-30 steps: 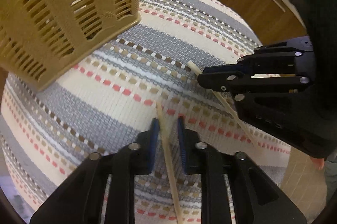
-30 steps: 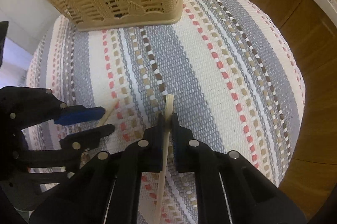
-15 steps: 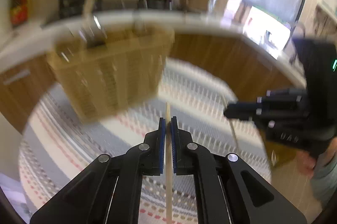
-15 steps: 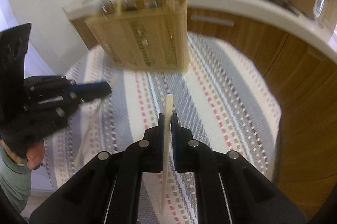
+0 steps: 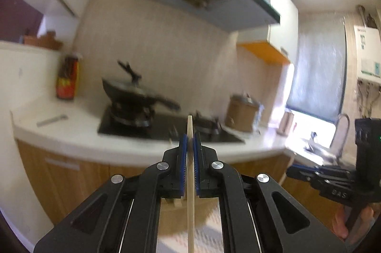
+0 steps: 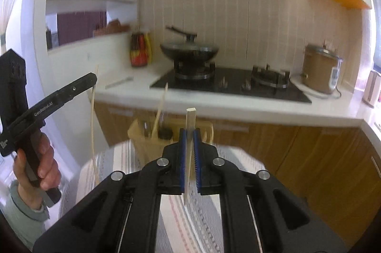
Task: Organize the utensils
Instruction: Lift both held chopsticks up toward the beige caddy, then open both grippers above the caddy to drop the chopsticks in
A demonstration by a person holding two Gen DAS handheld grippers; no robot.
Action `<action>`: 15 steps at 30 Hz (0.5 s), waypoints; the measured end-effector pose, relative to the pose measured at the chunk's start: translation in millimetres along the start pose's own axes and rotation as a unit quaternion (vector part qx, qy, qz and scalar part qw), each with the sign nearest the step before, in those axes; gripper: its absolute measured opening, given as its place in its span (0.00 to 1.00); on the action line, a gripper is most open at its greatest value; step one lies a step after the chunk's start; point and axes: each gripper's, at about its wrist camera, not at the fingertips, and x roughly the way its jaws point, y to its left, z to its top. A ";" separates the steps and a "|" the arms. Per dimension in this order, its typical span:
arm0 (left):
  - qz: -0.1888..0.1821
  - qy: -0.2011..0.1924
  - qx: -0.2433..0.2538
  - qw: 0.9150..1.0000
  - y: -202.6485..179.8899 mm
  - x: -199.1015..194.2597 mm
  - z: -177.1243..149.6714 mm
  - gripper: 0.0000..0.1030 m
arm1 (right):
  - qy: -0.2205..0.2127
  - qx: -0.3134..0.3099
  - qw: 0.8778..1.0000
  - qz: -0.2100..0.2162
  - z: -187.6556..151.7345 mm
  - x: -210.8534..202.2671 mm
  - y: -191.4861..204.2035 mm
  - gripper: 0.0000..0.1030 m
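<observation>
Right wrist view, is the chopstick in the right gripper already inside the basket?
No, the chopstick is clamped in the right gripper, lifted above the striped mat, short of the basket.

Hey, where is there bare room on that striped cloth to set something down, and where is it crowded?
The striped cloth lies bare in front of the basket and to its right, toward the wooden cabinets. The far edge is crowded: the basket stands there with utensils sticking up. The left side is taken by the left gripper and its hanging chopstick.

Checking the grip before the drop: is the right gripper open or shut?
Shut: the right gripper has its blue pads clamped against the pale wooden chopstick.
</observation>
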 end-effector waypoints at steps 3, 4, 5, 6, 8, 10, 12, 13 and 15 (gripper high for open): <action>-0.001 -0.017 -0.004 1.000 4.7 19.5 8.7 0.04 | -0.012 0.001 1.000 0.001 21.7 12.8 3.0 0.05; -0.001 -0.021 -0.005 1.000 7.0 22.0 11.5 0.04 | -0.016 0.001 1.000 0.006 30.1 17.2 4.0 0.05; 0.001 -0.026 -0.006 1.000 11.4 27.1 14.5 0.04 | -0.019 0.000 1.000 0.008 35.0 18.2 4.6 0.05; 0.004 -0.031 -0.006 1.000 15.0 34.5 17.0 0.04 | -0.025 0.000 1.000 0.008 43.8 23.8 5.8 0.05; 0.005 -0.038 -0.004 0.999 19.3 46.7 18.4 0.04 | -0.036 0.000 0.999 0.008 54.8 32.1 6.5 0.05; 0.014 -0.044 0.004 0.999 23.2 59.8 18.6 0.04 | -0.045 0.002 0.999 0.012 66.9 43.2 5.7 0.05; 0.020 -0.048 0.011 0.999 27.3 68.8 17.3 0.04 | -0.042 0.008 0.999 0.018 73.4 56.2 4.0 0.05; 0.026 -0.052 0.014 0.998 29.5 72.5 15.4 0.04 | -0.043 0.013 0.999 0.020 74.7 63.9 3.2 0.05; 0.036 -0.058 0.018 0.998 34.4 82.0 7.7 0.04 | -0.042 0.013 0.999 0.019 73.3 79.8 3.6 0.05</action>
